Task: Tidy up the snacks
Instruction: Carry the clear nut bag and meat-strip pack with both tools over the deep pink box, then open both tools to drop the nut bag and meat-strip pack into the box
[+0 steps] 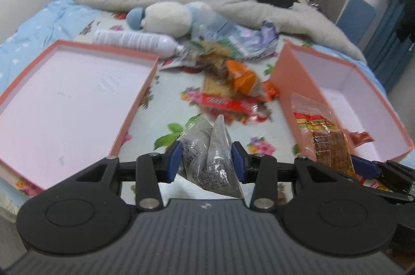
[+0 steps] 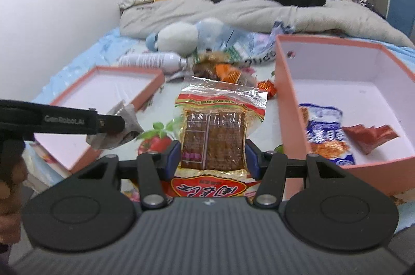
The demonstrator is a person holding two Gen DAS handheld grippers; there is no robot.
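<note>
Right wrist view: "GenRobot.AI" is readable on the left gripper (image 2: pixel 122 123) at mid-left, clamped on a grey packet (image 2: pixel 127 119). The right gripper (image 2: pixel 212 158), bottom center, pinches a red-and-yellow snack pack (image 2: pixel 220 124) squarely between its 2 blue pads; pack text unreadable.

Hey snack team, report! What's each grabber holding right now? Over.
Left gripper shut on grey packet. Right gripper shut on brown snack pack. Deep pink box open beside it, nothing blocking.
</note>
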